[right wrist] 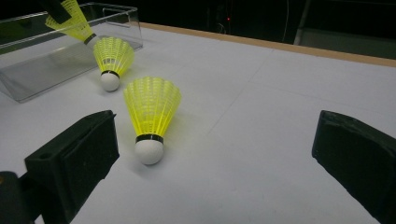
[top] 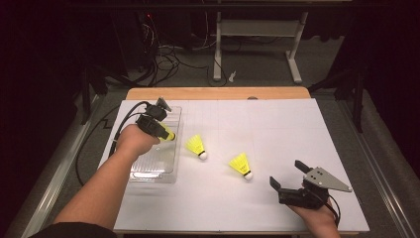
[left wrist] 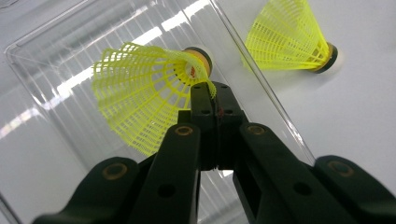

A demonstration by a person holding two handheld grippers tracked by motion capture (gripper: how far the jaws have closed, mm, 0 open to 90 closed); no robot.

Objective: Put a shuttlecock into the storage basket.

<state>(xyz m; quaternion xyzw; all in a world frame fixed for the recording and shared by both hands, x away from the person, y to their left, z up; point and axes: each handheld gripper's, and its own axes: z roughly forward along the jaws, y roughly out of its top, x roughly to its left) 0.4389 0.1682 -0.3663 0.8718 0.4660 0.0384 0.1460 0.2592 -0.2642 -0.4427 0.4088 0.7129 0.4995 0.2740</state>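
Note:
My left gripper (top: 162, 130) hangs over a clear plastic box (top: 148, 166) at the left of the table, shut on the mesh skirt of a yellow shuttlecock (left wrist: 140, 93) whose cork points down into the box (left wrist: 51, 60). Two more yellow shuttlecocks lie on the white sheet: one (top: 196, 146) just right of the box, the other (top: 240, 164) nearer the middle. My right gripper (top: 286, 173) stands open at the front right, a short way right of that shuttlecock (right wrist: 152, 112), with nothing between its jaws.
The white sheet (top: 277, 129) covers a wooden table whose far edge (top: 218, 92) shows. The right half of the sheet is bare. Beyond the table are desk legs (top: 217, 49) and cables on the floor (top: 163, 59).

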